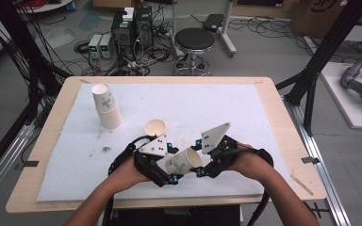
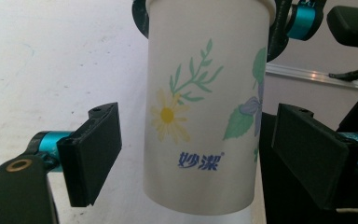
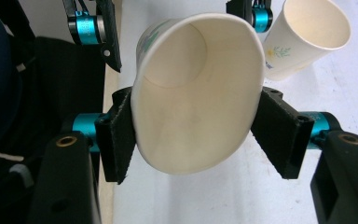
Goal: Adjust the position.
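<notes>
A white paper cup (image 1: 184, 161) printed with flowers lies tilted above the table's near edge, between both grippers. My right gripper (image 1: 198, 158) is shut on its rim; in the right gripper view the pads (image 3: 116, 140) squeeze the cup's mouth (image 3: 196, 93) into an oval. My left gripper (image 1: 172, 163) stands open around the cup's lower part. In the left gripper view the cup (image 2: 200, 116) hangs between the two jaws with a gap on each side, touching neither pad (image 2: 93, 154).
A second cup (image 1: 154, 127) stands upright on the white mat (image 1: 217, 103) just beyond the grippers and appears again (image 3: 303, 37) in the right gripper view. A stack of upturned cups (image 1: 106, 106) stands at the back left. A stool (image 1: 194, 40) sits beyond the table.
</notes>
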A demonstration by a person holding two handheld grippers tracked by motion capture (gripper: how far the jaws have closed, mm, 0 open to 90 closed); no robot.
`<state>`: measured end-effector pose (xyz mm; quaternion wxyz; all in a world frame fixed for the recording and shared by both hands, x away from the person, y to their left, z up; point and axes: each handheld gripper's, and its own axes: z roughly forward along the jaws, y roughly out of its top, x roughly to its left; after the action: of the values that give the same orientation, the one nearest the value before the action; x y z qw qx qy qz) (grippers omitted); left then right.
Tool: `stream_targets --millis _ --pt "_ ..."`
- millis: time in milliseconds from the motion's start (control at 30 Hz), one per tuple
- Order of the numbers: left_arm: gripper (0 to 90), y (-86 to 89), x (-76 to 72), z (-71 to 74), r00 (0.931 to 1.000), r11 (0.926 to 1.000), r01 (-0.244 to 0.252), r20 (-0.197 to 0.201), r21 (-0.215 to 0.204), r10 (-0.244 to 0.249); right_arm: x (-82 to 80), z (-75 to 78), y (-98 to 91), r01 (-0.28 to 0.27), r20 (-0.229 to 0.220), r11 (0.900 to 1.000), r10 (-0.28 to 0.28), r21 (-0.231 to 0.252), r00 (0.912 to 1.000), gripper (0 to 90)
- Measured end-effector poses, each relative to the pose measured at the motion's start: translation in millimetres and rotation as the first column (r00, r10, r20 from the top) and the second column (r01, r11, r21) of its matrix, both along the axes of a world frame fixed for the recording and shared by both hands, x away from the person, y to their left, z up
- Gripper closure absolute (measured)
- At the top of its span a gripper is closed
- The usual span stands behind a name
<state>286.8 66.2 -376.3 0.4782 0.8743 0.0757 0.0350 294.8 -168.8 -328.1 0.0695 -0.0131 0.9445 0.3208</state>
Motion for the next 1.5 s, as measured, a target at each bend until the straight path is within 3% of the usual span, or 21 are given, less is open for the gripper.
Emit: stream_targets --millis 433,633,1067,1300,1500 --pt "21.9 -6.1 3.3 -1.5 0.9996 0.9992 0.019 -0.021 0.035 -0.018 2.0 2.8 13.7 -0.02 0.0 0.9957 0.02 -0.09 0.9998 35.0" --pt "26.7 -9.2 4.1 -3.7 0.9988 0.9975 0.035 -0.035 0.062 -0.033 1.9 2.1 17.3 -0.031 -0.005 0.9936 0.03 -0.108 0.9995 34.9" --pt "35.5 -12.9 5.0 -6.2 0.9973 0.9967 0.056 -0.051 0.059 -0.053 0.9 1.4 20.6 -0.046 -0.009 0.9915 0.045 -0.122 0.9989 32.0" --pt "33.0 -11.6 5.6 -8.1 0.9974 0.9983 0.045 -0.058 0.037 -0.043 4.3 -0.4 17.2 -0.014 -0.05 0.9984 0.012 -0.054 0.9987 23.8" --pt "32.0 -8.4 5.5 -15.9 0.9978 0.9998 0.011 -0.065 -0.015 -0.012 5.9 1.7 4.9 0.019 -0.088 0.9971 -0.012 0.073 0.9961 22.1"
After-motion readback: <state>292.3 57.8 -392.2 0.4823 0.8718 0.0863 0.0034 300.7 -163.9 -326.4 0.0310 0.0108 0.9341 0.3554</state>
